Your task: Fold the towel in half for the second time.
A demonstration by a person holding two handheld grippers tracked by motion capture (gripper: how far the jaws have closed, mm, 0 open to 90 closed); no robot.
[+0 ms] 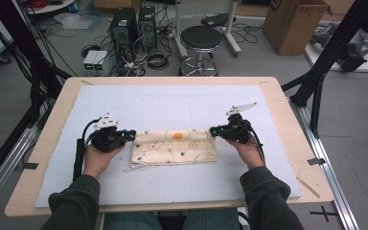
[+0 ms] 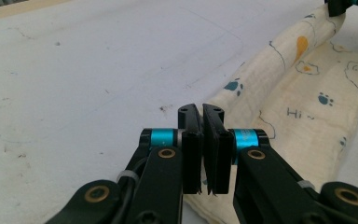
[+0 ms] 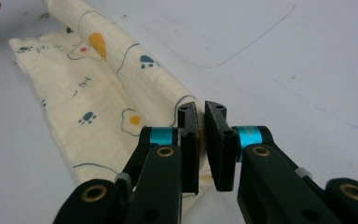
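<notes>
Cream-coloured muslin cloth (image 1: 175,147), printed with orange blobs, teal paw marks and thin dark outlines, lay folded in a long strip across the middle of a white foam sheet (image 1: 172,103) that covered a pale wooden table (image 1: 294,139). Its far long edge was rolled up into a soft tube, while the nearer part lay flat in layers, with one loose corner poking out at the lower left in the high view.

At the strip's left end sat the left gripper (image 1: 130,135), a black two-jaw tool with blue rings, held in the person's left hand (image 1: 97,158). In the left gripper view its jaws stood almost together around the cloth's end (image 2: 261,107), with a thin layer of fabric seemingly caught between the pads; the rolled edge ran away from the jaws toward the far upper right of that view.

At the strip's right end sat the right gripper (image 1: 213,130), the same kind of tool, held in the right hand (image 1: 249,151). In the right gripper view its jaws were likewise drawn close, and the cream fabric (image 3: 121,88) passed into the narrow gap between them at the rolled corner.

Both grippers lay low over the foam sheet, pointing inward at each other along the roll, well apart with the whole strip between them. Dark green sleeves (image 1: 74,203) came in from the bottom of the high view.
</notes>
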